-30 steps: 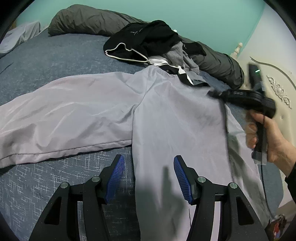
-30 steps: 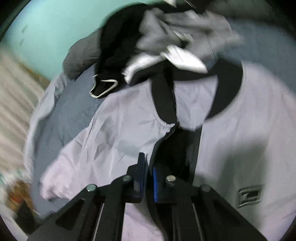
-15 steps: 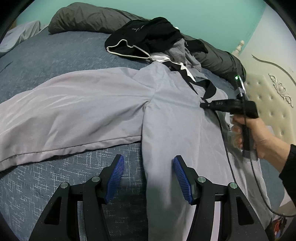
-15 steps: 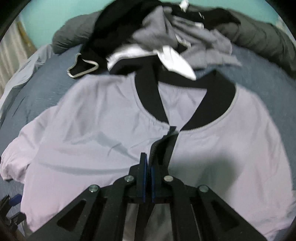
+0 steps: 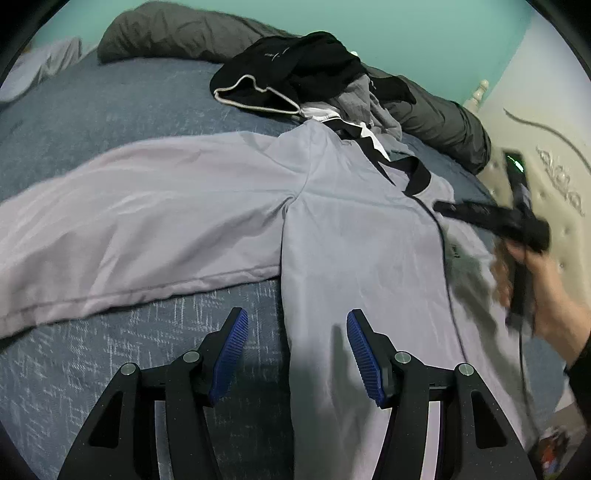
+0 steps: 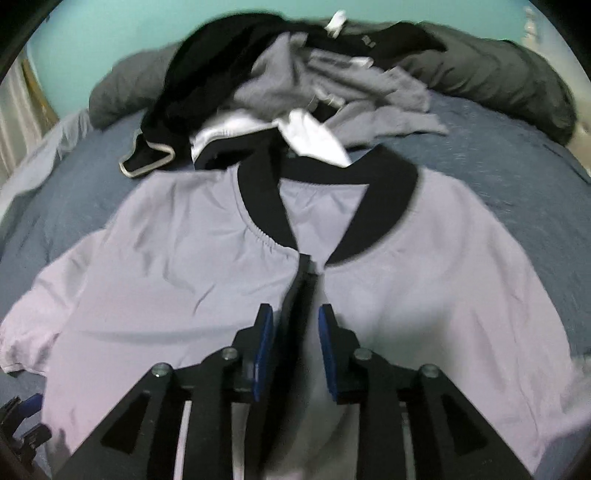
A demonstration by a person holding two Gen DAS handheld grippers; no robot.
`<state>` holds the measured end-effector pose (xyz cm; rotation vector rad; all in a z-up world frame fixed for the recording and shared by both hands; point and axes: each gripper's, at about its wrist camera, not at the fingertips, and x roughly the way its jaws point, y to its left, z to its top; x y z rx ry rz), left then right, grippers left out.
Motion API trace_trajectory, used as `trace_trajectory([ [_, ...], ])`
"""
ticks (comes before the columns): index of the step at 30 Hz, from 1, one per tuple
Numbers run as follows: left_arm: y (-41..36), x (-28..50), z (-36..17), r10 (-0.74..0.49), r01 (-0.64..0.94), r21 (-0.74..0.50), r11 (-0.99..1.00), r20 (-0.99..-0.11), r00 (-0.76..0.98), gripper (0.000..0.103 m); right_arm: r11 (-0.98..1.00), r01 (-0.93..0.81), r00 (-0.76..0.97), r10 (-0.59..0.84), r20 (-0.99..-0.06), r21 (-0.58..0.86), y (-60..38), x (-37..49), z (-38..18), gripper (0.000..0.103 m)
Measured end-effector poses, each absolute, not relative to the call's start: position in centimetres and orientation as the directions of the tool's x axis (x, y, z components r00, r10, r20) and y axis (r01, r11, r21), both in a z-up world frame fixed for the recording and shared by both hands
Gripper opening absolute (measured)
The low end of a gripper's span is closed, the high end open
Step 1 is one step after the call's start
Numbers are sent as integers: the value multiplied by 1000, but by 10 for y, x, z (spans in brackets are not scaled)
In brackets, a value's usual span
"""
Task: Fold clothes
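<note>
A light grey jacket with a black collar lies spread flat on the blue bed, front up, one sleeve stretched out to the left. It fills the right wrist view. My left gripper is open and empty, low over the jacket's left side edge. My right gripper is open, its blue pads either side of the black zipper placket just below the collar. The right gripper also shows in the left wrist view, held in a hand over the jacket's chest.
A pile of black, grey and white clothes lies just beyond the collar, seen too in the right wrist view. A dark grey duvet runs along the teal wall. A cream padded headboard stands at right.
My right gripper was shut on the zipper placket; it has opened and let go, and the jacket front now lies flat. The left gripper has hardly moved.
</note>
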<state>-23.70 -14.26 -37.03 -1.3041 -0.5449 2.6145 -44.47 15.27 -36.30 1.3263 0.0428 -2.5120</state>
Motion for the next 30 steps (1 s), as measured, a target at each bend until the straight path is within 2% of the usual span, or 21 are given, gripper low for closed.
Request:
trace_trajectory([
  [4, -145, -228, -363, 316, 12, -404, -915, -733, -602, 60, -956, 261, -537, -262, -802, 137, 167, -401, -354, 27],
  [9, -147, -207, -352, 318, 0, -394, -919, -743, -589, 60, -932, 261, -525, -354, -774, 250, 204, -333, -343, 29],
  [16, -150, -160, -341, 349, 0, -416, -909, -762, -545, 60, -927, 176, -440, -376, -816, 332, 289, -251, -337, 38],
  [23, -143, -101, -348, 349, -5, -384, -923, -832, -432, 61, -939, 106, -360, -343, -868, 328, 361, -184, -336, 39],
  [26, -140, -78, -353, 368, -9, -394, -919, -849, -380, 63, -944, 99, -312, -331, -891, 316, 380, -159, -343, 50],
  [30, -135, -51, -363, 359, -3, -377, -926, -877, -319, 63, -942, 93, -262, -334, -905, 321, 395, -128, -356, 51],
])
